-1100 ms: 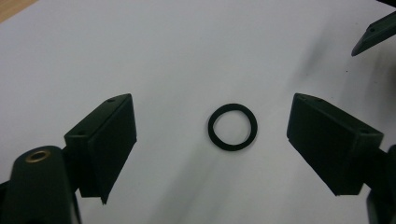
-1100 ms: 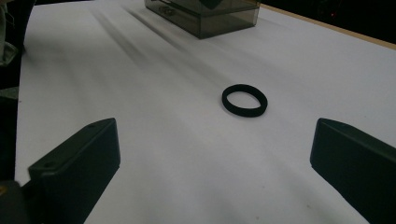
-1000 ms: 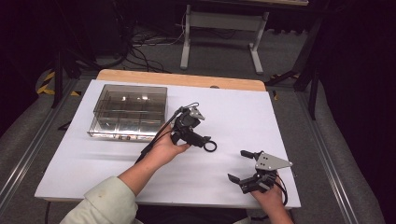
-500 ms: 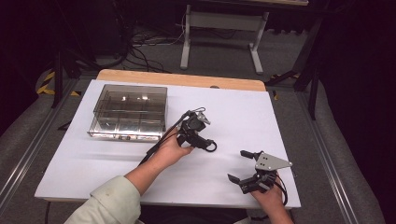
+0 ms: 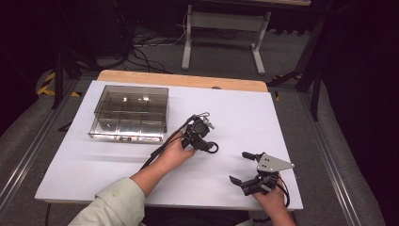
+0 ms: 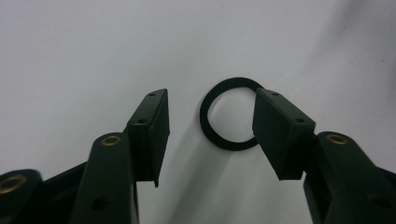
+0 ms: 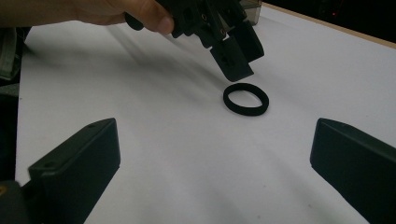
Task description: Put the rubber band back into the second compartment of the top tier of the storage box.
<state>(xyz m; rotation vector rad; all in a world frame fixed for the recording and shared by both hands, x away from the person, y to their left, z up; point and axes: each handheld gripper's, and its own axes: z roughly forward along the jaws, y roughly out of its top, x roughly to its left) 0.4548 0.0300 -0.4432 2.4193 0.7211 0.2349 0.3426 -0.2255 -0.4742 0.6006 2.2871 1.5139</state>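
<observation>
A black rubber ring point(image 5: 213, 149) lies flat on the white table point(image 5: 84, 160), near its middle. My left gripper point(image 5: 206, 142) points down just above it. In the left gripper view the ring point(image 6: 219, 135) lies between and just beyond the two jaws of that gripper point(image 6: 210, 100). The right jaw covers the ring's right edge. These jaws have just been closing, and neither pad presses on the ring. The right gripper view shows the ring point(image 7: 246, 99) under the left gripper point(image 7: 233, 58). My right gripper point(image 5: 238, 166) rests near the front right edge, jaws wide open with nothing between them.
A clear plastic compartment box point(image 5: 127, 136) stands at the back left of the table. A wooden strip point(image 5: 179, 79) runs along the far edge. Metal rails point(image 5: 28, 150) flank the table. A cable point(image 5: 164, 146) trails from the left gripper toward the person.
My left gripper has come down toward the ring and its jaws have narrowed. The ring and my right gripper have stayed where they were.
</observation>
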